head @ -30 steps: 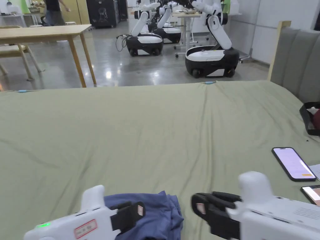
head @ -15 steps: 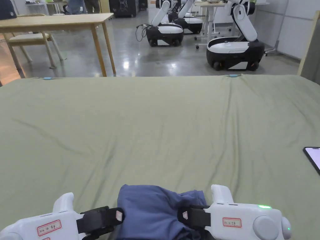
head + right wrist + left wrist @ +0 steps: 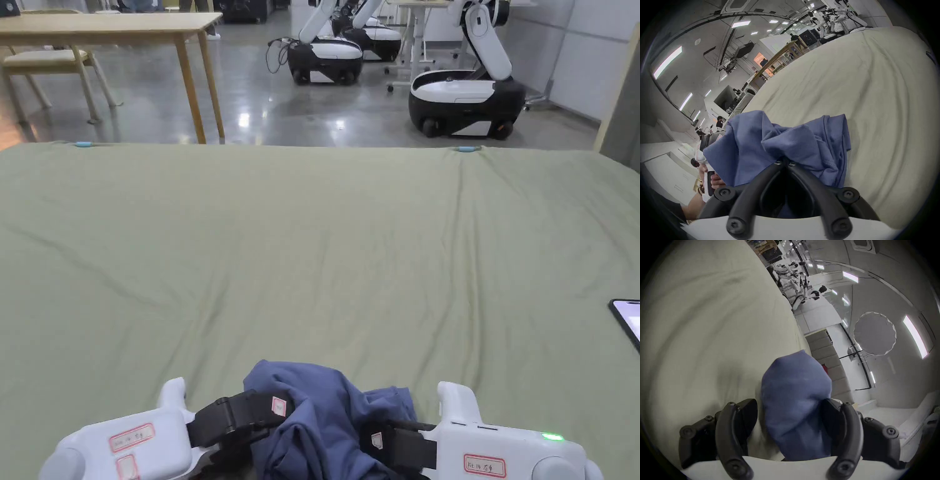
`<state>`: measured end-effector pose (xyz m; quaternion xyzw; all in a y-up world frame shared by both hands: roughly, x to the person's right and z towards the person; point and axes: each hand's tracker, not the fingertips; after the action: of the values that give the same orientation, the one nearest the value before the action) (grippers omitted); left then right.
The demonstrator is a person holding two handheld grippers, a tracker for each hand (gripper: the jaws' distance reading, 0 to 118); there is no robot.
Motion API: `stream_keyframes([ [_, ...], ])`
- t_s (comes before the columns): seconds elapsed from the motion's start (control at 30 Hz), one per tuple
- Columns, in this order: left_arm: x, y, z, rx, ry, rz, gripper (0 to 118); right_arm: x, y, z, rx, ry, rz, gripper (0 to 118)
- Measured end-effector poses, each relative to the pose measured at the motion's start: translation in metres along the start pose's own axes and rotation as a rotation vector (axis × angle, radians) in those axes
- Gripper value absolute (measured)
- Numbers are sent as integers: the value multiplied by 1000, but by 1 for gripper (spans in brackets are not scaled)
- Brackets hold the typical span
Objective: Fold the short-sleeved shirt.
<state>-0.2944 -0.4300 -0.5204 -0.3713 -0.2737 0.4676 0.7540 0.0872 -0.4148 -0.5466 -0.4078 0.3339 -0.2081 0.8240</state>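
Crumpled blue shirt (image 3: 325, 412) bunched at near edge of green bed (image 3: 325, 250), between two grippers. Right gripper (image 3: 786, 160) clenched on shirt fabric, jaws pinched together. Left gripper (image 3: 790, 417) spread wide, shirt lying between its jaws.

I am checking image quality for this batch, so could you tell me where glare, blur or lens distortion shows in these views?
Head view: sharp, with ceiling-light glare on the polished floor. Left gripper view: strong fisheye with dark corners; the blue shirt looks soft and smeared between the open jaws. Right gripper view: the same fisheye bend, the shirt's folds crisp at the shut jaws.
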Motion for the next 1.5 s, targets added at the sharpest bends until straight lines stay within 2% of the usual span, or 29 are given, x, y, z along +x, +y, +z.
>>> stream_keyframes([
  [0.1,-4,-1,15,27,16,-18,84,-2,1,-1,-5,-3,11,5],
  [0.13,-5,-2,16,32,16,-23,77,-2,1,-1,-7,-5,14,5],
  [0.17,-7,-3,15,34,19,-37,63,-3,1,-1,-8,-8,16,5],
  [0.23,-7,-4,10,44,54,-68,22,-5,1,-1,-7,-12,18,5],
  [0.3,-5,-6,0,57,108,-80,18,-4,1,-1,-5,-16,15,5],
  [0.53,-10,0,4,43,54,-67,17,-10,4,1,-5,-27,-5,5],
  [0.6,-11,3,11,53,46,-66,16,-15,5,6,15,10,-37,4],
  [0.67,-13,8,22,79,27,-69,14,-21,6,15,49,36,-33,4],
  [0.8,-21,29,67,151,17,-82,13,-36,14,38,100,40,4,4],
  [0.93,-38,52,113,179,36,-81,13,-46,22,51,123,-5,62,4],
  [1.13,-44,96,209,256,85,-149,13,-54,22,64,134,-49,67,4],
  [1.33,-73,148,327,365,230,-187,13,-55,18,69,133,-85,61,4],
  [1.43,-93,159,350,377,247,-90,13,-55,16,66,119,-102,57,4],
  [1.5,-100,157,348,385,322,-98,13,-59,16,61,93,-122,66,4],
])
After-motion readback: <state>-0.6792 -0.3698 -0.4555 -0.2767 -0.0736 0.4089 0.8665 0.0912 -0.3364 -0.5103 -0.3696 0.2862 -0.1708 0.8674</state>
